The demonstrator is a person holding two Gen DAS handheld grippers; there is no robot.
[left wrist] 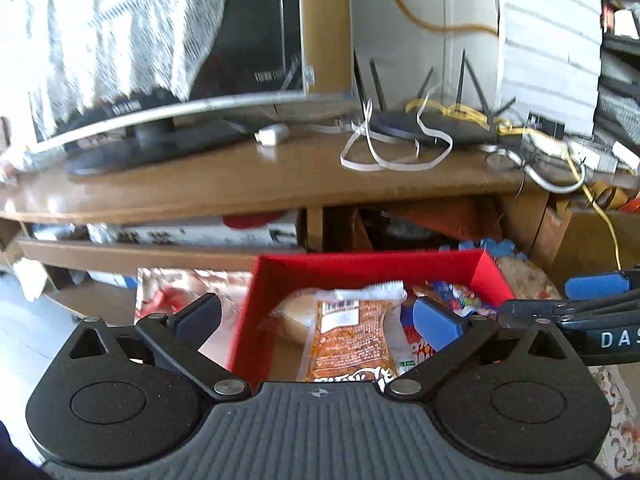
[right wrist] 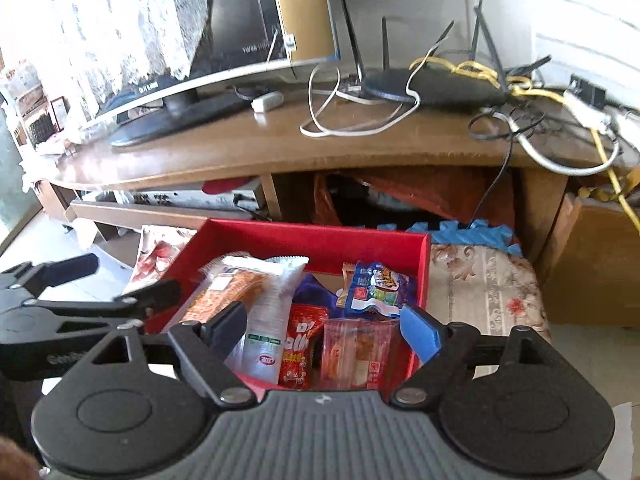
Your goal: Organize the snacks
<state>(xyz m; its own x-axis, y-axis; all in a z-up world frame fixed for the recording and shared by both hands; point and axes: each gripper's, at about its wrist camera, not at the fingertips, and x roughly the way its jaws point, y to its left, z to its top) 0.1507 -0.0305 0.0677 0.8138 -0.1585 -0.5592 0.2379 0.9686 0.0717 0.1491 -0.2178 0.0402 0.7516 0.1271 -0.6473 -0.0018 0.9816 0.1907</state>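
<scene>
Left wrist view, lower left of frame: the left gripper [left wrist: 318, 320] has its jaws spread wide with nothing pinched; the orange packet [left wrist: 347, 340] merely lies below the gap inside the red box [left wrist: 492, 276], which fills lower centre. A pale round bun pack [left wrist: 294, 320] sits just left of the orange packet, colourful wrappers to its right. At the right edge the other tool's blue pad [left wrist: 596, 286] pokes in.

Right wrist view, left edge: the left tool's black fingers [right wrist: 76, 266] show, apart and bare. Lower centre, the right gripper [right wrist: 324, 328] is also open, holding nothing. Under it the snacks lie packed together in the box: a white-green packet [right wrist: 272, 320], a red pouch [right wrist: 300, 344], a clear-wrapped cake [right wrist: 360, 348], a blue candy bag [right wrist: 376, 284] further up. The flowered cushion [right wrist: 488, 292] is just right of the box; the wooden TV stand [right wrist: 280, 148] spans the upper half.

Judgement: both claws look clear of the box, items seemingly placed. To do this step well, keep jaws wide while clearing so no wrapper snags, avoid the box wall, then check for leftover snacks; none is clearly visible outside the box.
</scene>
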